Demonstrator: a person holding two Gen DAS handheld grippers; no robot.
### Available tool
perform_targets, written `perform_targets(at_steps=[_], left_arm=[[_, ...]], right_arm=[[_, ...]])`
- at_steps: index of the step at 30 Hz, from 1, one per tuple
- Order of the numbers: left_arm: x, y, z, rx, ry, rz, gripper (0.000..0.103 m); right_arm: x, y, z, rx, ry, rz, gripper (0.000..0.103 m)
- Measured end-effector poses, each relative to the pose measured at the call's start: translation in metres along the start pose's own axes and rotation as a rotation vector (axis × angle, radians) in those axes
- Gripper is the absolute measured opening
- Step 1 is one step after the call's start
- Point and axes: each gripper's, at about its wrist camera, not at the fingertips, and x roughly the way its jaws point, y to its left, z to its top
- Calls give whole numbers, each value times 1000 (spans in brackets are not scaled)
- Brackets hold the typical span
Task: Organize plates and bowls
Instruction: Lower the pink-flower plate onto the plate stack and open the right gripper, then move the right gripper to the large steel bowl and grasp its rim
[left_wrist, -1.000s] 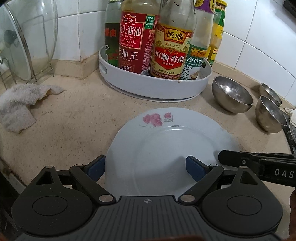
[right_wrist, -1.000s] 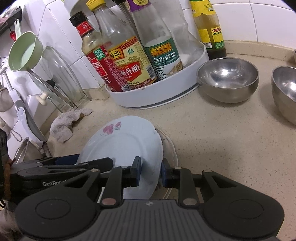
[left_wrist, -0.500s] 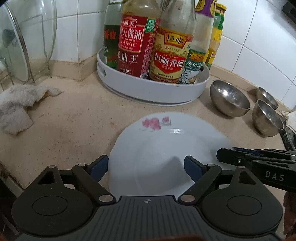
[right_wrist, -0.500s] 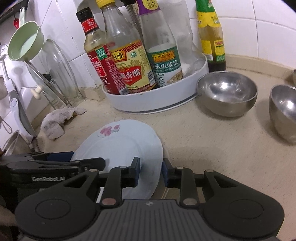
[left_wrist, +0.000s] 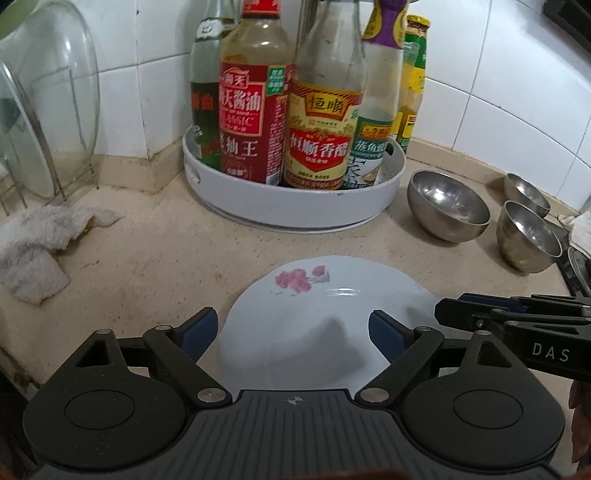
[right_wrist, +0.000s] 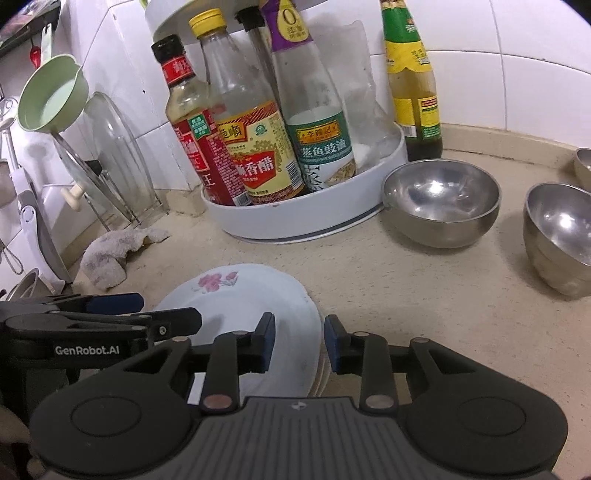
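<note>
A beige stone countertop (left_wrist: 147, 258) fills a tiled kitchen corner, where a white round turntable tray (left_wrist: 295, 203) holds a cluster of condiment bottles, among them a red-labelled soy sauce bottle (left_wrist: 251, 122) and a yellow-labelled vinegar bottle (left_wrist: 321, 136). To the far left, glass pot lids (left_wrist: 55, 110) stand upright in a wire rack, and a crumpled white rag (left_wrist: 37, 243) lies on the counter just in front of them. At the near edge rests the white plate with a pink flower print (left_wrist: 314, 325), lying on top of at least one other plate whose rim (right_wrist: 321, 373) shows beneath it at the right side. The left gripper (left_wrist: 291, 332) hovers over the plate's near side, its jaws spread wide and opening, the blue pads standing either side of the plate without pressing on it. The right gripper (right_wrist: 299, 341) straddles the plate's right rim with a narrow gap, its jaws opening and the pads clear of the china. Right of the tray, a large steel bowl (left_wrist: 448, 210) sits beside it, with two smaller steel bowls (left_wrist: 528, 236) close together farther right. A pale green ladle-style cup (right_wrist: 51, 99) hangs on the wall at the left.
</note>
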Motion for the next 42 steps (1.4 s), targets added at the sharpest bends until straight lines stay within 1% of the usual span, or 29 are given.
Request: perform_targets(at_steps=[4,10,13,20,27,30,33,36,37,38,40,42], left_arm=[[-3,-7,2,21,-13,-3,94],[-6,-22,9,44,-31,-16,98],[-7,-34,15,68,-43,-44,99],[0,-78,34,150,-62,-127,100],[22,-121,53,183,-49,-189,101],[32,-134,60,181,-36,-206,101],[45,-144,70,159,-16,-219,101],[58,-152,78,132,-1,-220,101],[61,-154,80,122,3,-209,100],[59,-158,81,121,-7,-204,100],[52,-169,83,154,-40,-249,100],[53,-185,82,199,-43,-292,101]], right_arm=[[-6,-5,0,13,-12,-3,29],[-20,-18,-3,43,-35,-20,31],[-26,-29,-4,70,-38,-45,35],[-50,-64,-5,134,-80,-116,35],[-77,-105,-6,191,-125,-193,35],[-86,-122,-5,214,-138,-218,35],[-93,-135,1,211,-150,-236,35],[-96,-149,7,214,-164,-253,35],[-97,-154,8,219,-167,-259,35],[-97,-159,10,223,-168,-265,35],[-98,-170,14,234,-175,-281,35],[-98,-183,20,258,-183,-291,35]])
